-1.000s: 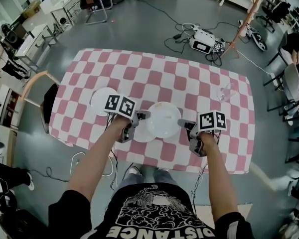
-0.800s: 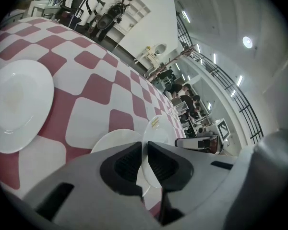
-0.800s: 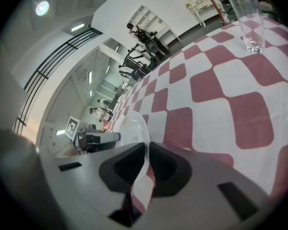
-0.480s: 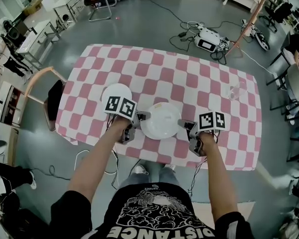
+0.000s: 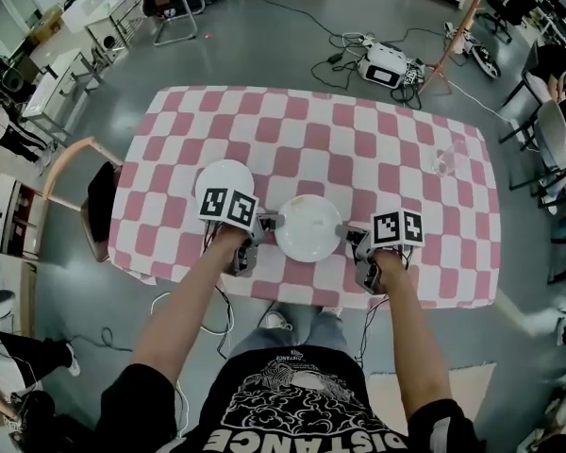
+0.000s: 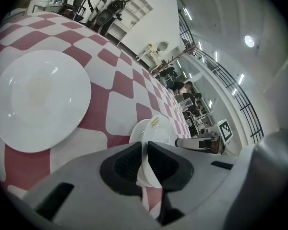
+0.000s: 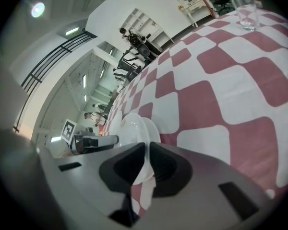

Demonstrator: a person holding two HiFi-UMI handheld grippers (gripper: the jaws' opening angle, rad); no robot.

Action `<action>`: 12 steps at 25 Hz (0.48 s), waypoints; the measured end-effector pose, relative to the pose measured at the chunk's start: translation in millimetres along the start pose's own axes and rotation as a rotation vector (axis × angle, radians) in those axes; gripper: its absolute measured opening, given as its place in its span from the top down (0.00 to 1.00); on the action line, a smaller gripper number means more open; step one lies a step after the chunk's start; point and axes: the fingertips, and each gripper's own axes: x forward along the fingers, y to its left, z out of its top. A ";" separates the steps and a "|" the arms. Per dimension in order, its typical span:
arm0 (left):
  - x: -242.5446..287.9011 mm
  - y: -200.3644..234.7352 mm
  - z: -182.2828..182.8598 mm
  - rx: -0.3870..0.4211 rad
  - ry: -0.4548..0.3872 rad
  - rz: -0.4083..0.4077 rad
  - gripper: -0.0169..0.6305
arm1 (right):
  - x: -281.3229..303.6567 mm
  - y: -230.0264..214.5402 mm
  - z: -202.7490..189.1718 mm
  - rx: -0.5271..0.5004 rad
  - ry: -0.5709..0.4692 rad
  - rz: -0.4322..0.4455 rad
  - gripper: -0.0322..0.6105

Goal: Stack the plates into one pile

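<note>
- My left tongs point(image 6: 145, 150) are nearly closed. Only a thin gap is left between the dark pads, and the rim of a round white plate point(image 5: 308, 227) fills it.
- The pads pinch that rim from above and below on the plate's left edge.
- My right tongs point(image 7: 147, 152) are just as narrow and clamp the opposite, right edge of the same plate, which runs straight into the slot between the pads.
- So the plate hangs between my two tongs, held level at both sides, right in front of me over the near edge of the table point(image 5: 358, 149) with its pink-and-white checked cloth.
- From above I cannot tell whether its underside touches the cloth.
- In the right gripper view a second pale edge shows close behind the held rim. I cannot tell whether that is another plate or only the plate's own shape.
- A second round white plate point(image 5: 224, 182) lies flat on the cloth to the left and a little farther from me. It sits just beyond my left tongs, touched by neither tool.
- A clear glass point(image 5: 443, 163) stands upright near the far right side of the table, well apart from both plates.
</note>
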 end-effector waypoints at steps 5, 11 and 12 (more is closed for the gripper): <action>2.8 6.9 -2.4 0.014 0.020 0.001 0.90 | 5.2 -3.8 -6.6 0.029 -0.029 -0.022 0.89; 5.6 9.2 -4.7 0.036 0.027 -0.004 0.90 | 7.7 -8.8 -11.6 0.047 -0.064 -0.042 0.89; 5.7 9.7 -3.8 0.037 0.024 -0.006 0.90 | 8.0 -8.8 -10.9 0.051 -0.073 -0.043 0.89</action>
